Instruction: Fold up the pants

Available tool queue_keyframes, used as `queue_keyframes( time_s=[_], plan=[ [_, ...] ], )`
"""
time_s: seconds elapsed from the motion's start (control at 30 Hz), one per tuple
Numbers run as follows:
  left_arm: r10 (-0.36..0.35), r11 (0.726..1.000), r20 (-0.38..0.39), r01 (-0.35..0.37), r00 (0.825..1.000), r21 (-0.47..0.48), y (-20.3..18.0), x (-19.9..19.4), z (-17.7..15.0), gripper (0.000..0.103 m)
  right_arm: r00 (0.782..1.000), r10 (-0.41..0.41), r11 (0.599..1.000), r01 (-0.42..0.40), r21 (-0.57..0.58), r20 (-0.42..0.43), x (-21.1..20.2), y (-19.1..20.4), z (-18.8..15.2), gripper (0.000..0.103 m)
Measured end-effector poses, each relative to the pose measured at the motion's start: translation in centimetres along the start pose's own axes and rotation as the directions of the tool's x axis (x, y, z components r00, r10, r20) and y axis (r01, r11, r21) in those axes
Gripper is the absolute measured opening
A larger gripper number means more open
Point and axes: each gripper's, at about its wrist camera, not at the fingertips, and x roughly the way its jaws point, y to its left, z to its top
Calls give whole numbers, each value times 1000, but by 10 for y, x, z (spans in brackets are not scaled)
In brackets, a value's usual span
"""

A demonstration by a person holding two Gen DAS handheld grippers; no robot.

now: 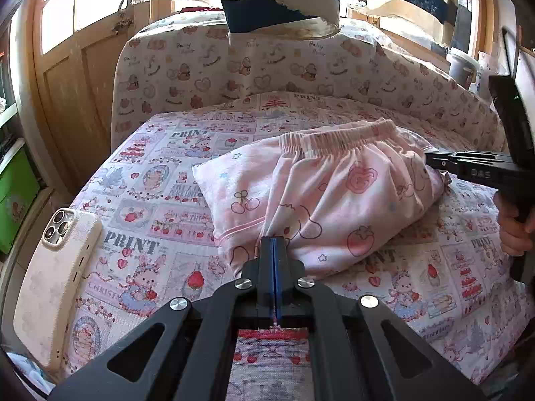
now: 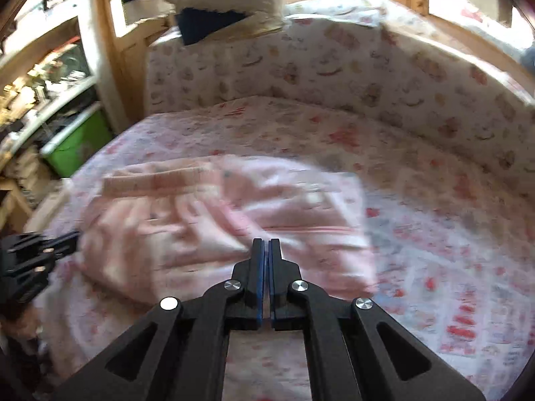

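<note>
In the left wrist view, one cream-cased smartphone (image 1: 57, 280) lay at lower left on the pink cartoon-printed bedsheet (image 1: 160, 200). One pair of pale pink strawberry-print pants (image 1: 321, 193) sat bunched at centre. The left gripper (image 1: 274, 239) pinched its near edge, fingers closed. At right, one hand (image 1: 515, 230) held the right gripper (image 1: 429, 160), closed, tips against the cloth.

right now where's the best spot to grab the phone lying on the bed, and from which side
Grip the phone across its two long edges, about midway along, below the camera bump. It lies flat and camera side up on the sheet at the bed's left edge, apart from the pants, so coming straight down from above looks best. The left gripper is nearer but is shut and would need opening first.
</note>
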Motion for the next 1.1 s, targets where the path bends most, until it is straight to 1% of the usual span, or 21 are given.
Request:
queue_keyframes(
  time_s=[0.03, 0.07, 0.1, 0.13, 0.17, 0.23, 0.27, 0.3, 0.37, 0.4, 0.47, 0.53, 0.6, 0.63, 0.7, 0.77, 0.8, 0.87, 0.93, 1.03, 1.1],
  plan=[
    [-1, 1000, -1, 1, 1000, -2, 0, 0, 0, 2, 999, -38, 999, 38, 1, -3, 3, -3, 0, 0],
    [0, 1000, -2, 0, 1000, -3, 0, 0, 0, 2, 999, -29, 999, 30, 20, -30, 7, -10, 0, 0],
    [6, 1000, -6, -6, 1000, 3, -1, -1, 1, 2, 1000, 13, 998, -12, 62, -27, 7, -18, 1, 0],
    [13, 1000, -6, -13, 1000, 9, -3, -3, 1, 6, 999, 32, 996, -30, 87, -27, 6, -24, 2, 0],
    [25, 1000, -1, -25, 1000, 9, -4, -7, 2, 11, 998, 47, 994, -43, 101, -33, 4, -28, 3, 0],
    [13, 1000, 26, -12, 1000, -9, -4, -22, 2, 28, 997, 77, 990, -75, 119, -13, -8, -32, 5, 0],
    [-7, 1000, 36, 8, 999, -24, -4, -30, 2, 31, 995, 101, 987, -101, 127, 2, -16, -33, 5, 0],
    [-33, 998, 44, 35, 998, -43, -3, -39, 1, 36, 991, 134, 982, -134, 132, 12, -24, -34, 4, 7],
    [-80, 993, 44, 84, 996, -79, -3, -49, -1, 45, 984, 180, 972, -180, 154, 14, -36, -33, 1, 34],
    [-107, 988, 36, 111, 994, -106, -3, -52, -2, 49, 978, 210, 963, -209, 170, 13, -40, -32, -3, 54],
    [-177, 972, 14, 177, 984, -152, -4, -54, -5, 57, 961, 276, 943, -271, 192, 0, -46, -27, -10, 56],
    [-279, 938, -18, 268, 960, -218, -6, -51, -8, 60, 943, 330, 925, -314, 214, -47, -43, -20, -18, 56],
    [-347, 907, -40, 325, 937, -266, -8, -46, -10, 61, 922, 377, 904, -345, 253, -89, -39, -16, -27, 56],
    [-365, 897, -48, 337, 930, -284, -10, -43, -10, 64, 914, 392, 896, -353, 269, -107, -37, -14, -31, 57],
    [-363, 890, -55, 329, 930, -316, -12, -37, -7, 68, 906, 406, 884, -356, 301, -122, -31, -14, -36, 59],
    [-334, 893, -60, 295, 940, -341, -11, -32, -1, 75, 915, 386, 883, -330, 334, -118, -26, -15, -39, 66],
    [-331, 890, -66, 288, 941, -354, -10, -28, 1, 79, 919, 380, 880, -323, 347, -108, -24, -17, -40, 68],
    [-336, 877, -85, 279, 938, -391, -6, -19, 3, 79, 919, 384, 874, -330, 355, -92, -20, -16, -38, 74],
    [-338, 861, -86, 272, 937, -430, -2, -11, 2, 83, 915, 395, 870, -345, 353, -78, -16, -13, -34, 87],
    [-328, 848, -50, 270, 943, -457, 2, -6, 3, 87, 923, 380, 881, -339, 331, -67, -11, -7, -27, 87],
    [-332, 830, -24, 280, 943, -483, 4, -4, 5, 87, 929, 366, 891, -330, 312, -62, -7, -4, -21, 87]
  ],
)
